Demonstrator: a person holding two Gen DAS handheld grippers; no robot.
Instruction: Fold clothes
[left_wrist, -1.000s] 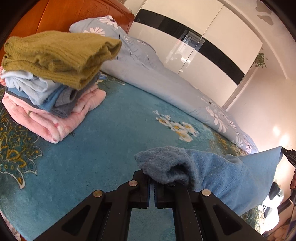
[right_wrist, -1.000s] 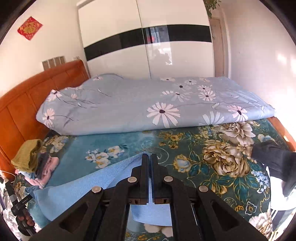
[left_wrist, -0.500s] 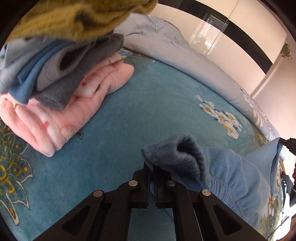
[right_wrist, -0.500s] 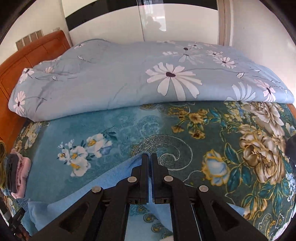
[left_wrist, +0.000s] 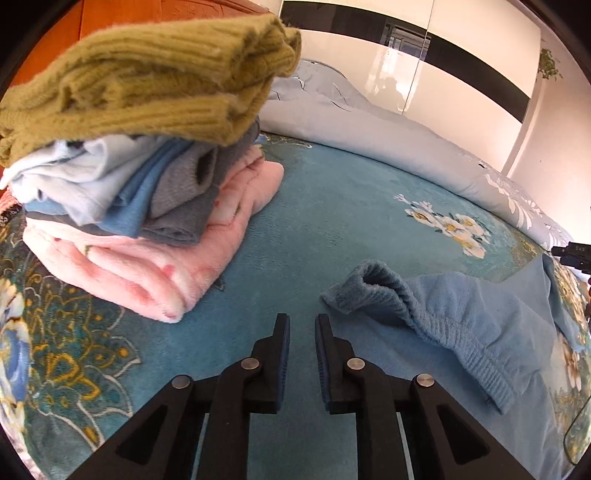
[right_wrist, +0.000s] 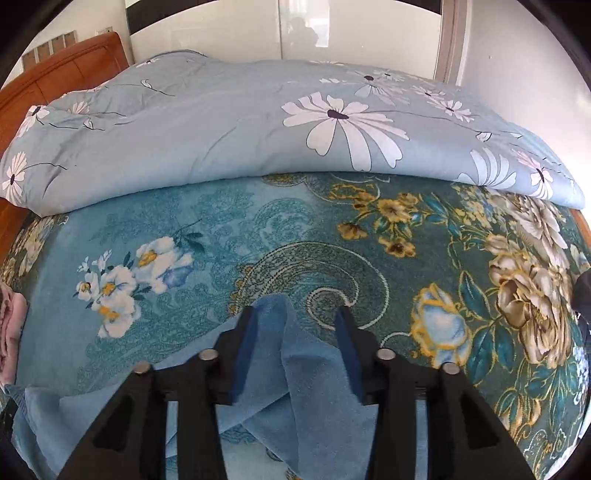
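Observation:
A light blue fleece garment (left_wrist: 461, 325) lies on the teal floral bedspread (left_wrist: 332, 206), its ribbed cuff curled up just ahead and right of my left gripper (left_wrist: 302, 325). That gripper is open, with nothing between its fingers. In the right wrist view the same blue garment (right_wrist: 295, 369) lies loosely between the spread fingers of my right gripper (right_wrist: 295, 314), which is open and not pinching it. A stack of folded clothes (left_wrist: 140, 192) sits to the left, with an olive knit sweater (left_wrist: 155, 81) on top and a pink fleece at the bottom.
A rolled pale blue daisy-print quilt (right_wrist: 277, 122) runs along the far side of the bed. The orange wooden headboard (right_wrist: 59, 70) stands at the left and a white wardrobe with a black band behind. A dark object (right_wrist: 583, 291) sits at the right edge.
Both grippers went from shut on the blue garment to open. The garment has dropped onto the bedspread. The left gripper has moved closer to the folded stack.

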